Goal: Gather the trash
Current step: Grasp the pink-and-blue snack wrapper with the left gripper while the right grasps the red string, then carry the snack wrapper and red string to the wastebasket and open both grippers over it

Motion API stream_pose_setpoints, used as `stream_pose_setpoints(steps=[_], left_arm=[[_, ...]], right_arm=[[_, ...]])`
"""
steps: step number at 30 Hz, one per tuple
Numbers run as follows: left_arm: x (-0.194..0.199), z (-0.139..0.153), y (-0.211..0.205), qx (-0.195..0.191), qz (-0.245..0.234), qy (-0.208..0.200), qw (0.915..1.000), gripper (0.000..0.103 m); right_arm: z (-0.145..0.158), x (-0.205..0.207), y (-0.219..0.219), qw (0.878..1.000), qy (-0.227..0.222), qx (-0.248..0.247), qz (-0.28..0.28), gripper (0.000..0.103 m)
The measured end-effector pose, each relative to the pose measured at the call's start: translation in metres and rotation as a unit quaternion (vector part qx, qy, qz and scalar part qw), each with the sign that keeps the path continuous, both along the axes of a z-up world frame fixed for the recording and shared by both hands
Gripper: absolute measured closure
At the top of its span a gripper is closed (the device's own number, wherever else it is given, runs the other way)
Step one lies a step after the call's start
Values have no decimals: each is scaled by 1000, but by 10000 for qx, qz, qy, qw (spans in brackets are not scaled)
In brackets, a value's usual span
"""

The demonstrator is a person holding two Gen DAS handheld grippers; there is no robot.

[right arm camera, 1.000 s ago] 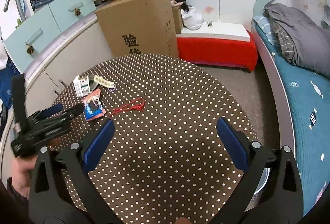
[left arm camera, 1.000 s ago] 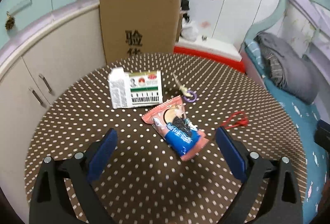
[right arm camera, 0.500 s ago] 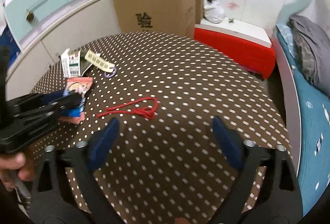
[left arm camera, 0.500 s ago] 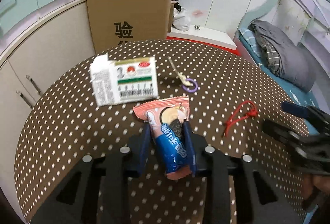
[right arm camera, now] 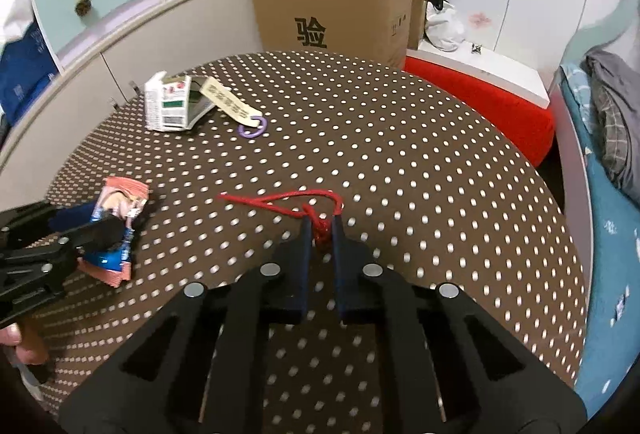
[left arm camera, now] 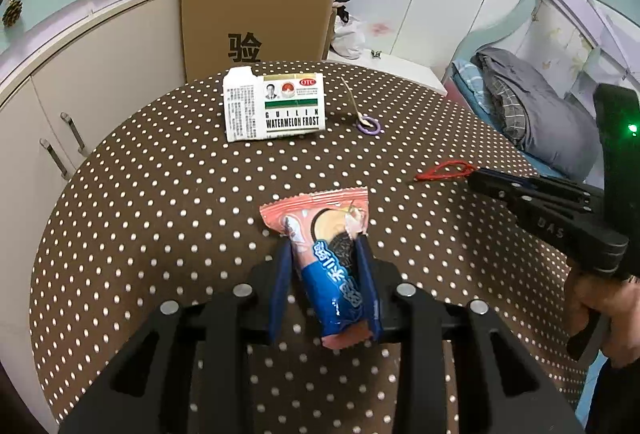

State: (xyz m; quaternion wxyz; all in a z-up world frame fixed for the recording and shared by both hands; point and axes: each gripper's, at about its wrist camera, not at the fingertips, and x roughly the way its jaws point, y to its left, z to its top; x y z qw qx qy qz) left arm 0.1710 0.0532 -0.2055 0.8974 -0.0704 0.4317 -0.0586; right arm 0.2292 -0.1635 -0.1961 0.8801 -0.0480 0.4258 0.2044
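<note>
My left gripper [left arm camera: 324,254] is shut on a pink and blue cookie wrapper [left arm camera: 328,246] on the brown dotted table [left arm camera: 160,194]. The wrapper also shows in the right wrist view [right arm camera: 116,210], with the left gripper [right arm camera: 100,234] around it. My right gripper [right arm camera: 322,226] is shut on the knotted end of a red string [right arm camera: 296,202]; the string also shows in the left wrist view [left arm camera: 444,170], at the right gripper's tips [left arm camera: 480,180]. A white medicine box [left arm camera: 276,108] and a paper tag with a purple ring [left arm camera: 368,124] lie farther back.
A large cardboard box [left arm camera: 260,14] stands behind the table. Curved cabinets [left arm camera: 80,74] run along the left. A bed with grey bedding [left arm camera: 532,106] is on the right, and a red and white bench [right arm camera: 488,90] is behind the table.
My left gripper came down and shut on the cookie wrapper. My right gripper moved forward to the red string and shut on its knot.
</note>
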Motion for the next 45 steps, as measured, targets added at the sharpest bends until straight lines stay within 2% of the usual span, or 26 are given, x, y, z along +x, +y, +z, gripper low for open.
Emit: stream_pose_setpoints(steps=[5, 13, 20, 27, 33, 37, 43, 45], left_arm=[[-8, 12, -3, -36, -68, -144, 9999, 72], [-15, 51, -21, -91, -347, -516, 9980, 72], [-17, 100, -62, -64, -770, -1031, 9917, 72], [-15, 142, -122, -109, -1326, -1463, 9803, 72], [-18, 164, -184, -144, -1878, -1667, 9678, 72], [-18, 169, -231, -143, -2288, -1678, 9588, 72], [-12, 153, -304, -77, -2854, -1421, 9478, 72], [-10, 141, -329, -38, -3055, -1252, 9439, 72]], right_arm=[[19, -20, -18, 9997, -124, 211, -76, 93], [75, -51, -59, 9961, -575, 633, -229, 93], [134, -79, -122, 9847, -1150, 1168, -587, 93], [166, -111, -182, 9713, -1612, 1387, -1067, 93], [174, -137, -240, 9581, -1842, 1438, -1658, 93], [172, -153, -285, 9467, -1893, 1522, -2116, 93], [142, -165, -346, 9327, -1672, 1571, -2783, 93], [122, -166, -364, 9289, -1471, 1599, -3000, 93]])
